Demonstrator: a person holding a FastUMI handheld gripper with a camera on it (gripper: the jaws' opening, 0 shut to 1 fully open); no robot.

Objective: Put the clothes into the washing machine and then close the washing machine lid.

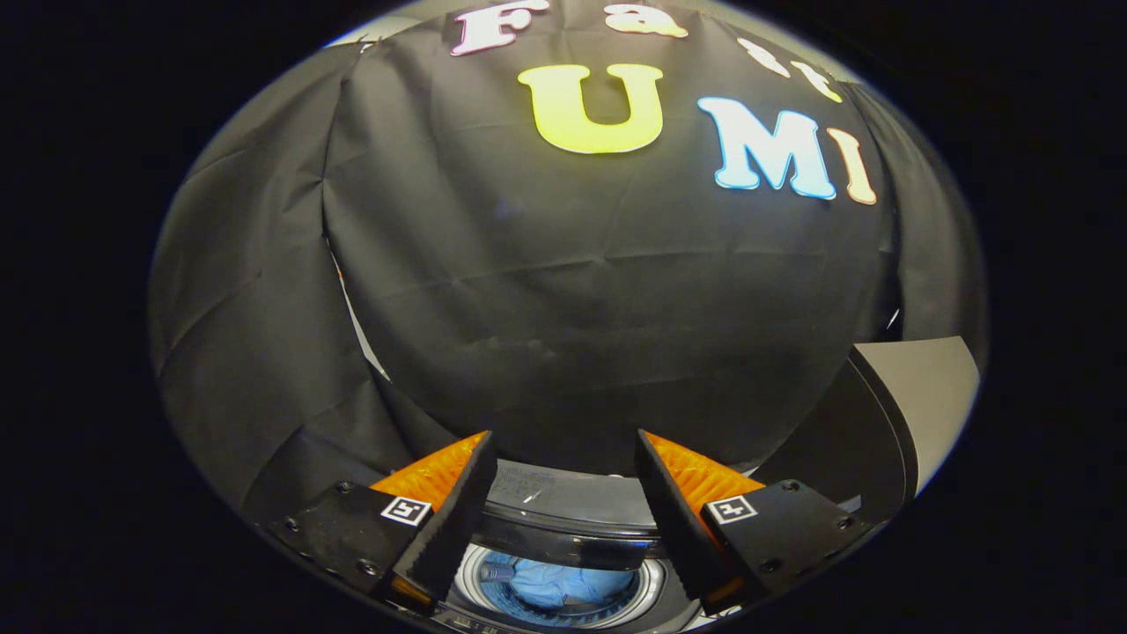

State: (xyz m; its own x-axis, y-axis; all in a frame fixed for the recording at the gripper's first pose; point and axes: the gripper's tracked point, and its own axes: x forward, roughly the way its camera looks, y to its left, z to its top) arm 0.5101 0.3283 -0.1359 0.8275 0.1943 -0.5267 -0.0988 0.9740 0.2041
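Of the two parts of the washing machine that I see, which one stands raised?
The lid, the grey panel standing up right of the open gripper. The drum, below between the fingers, lies open and holds blue clothes.

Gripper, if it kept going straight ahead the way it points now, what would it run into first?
Probably the black cloth wall, which lies straight beyond the open gripper, nothing between its fingers. The washing machine and blue clothes sit below that line. Depth is unclear.

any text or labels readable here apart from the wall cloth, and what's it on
No readable words.
Square marker tags on the open gripper: a pattern, not text.
Faint print on the washer rim: too blurred to read.
Blue clothes in the drum, raised lid: no text visible.
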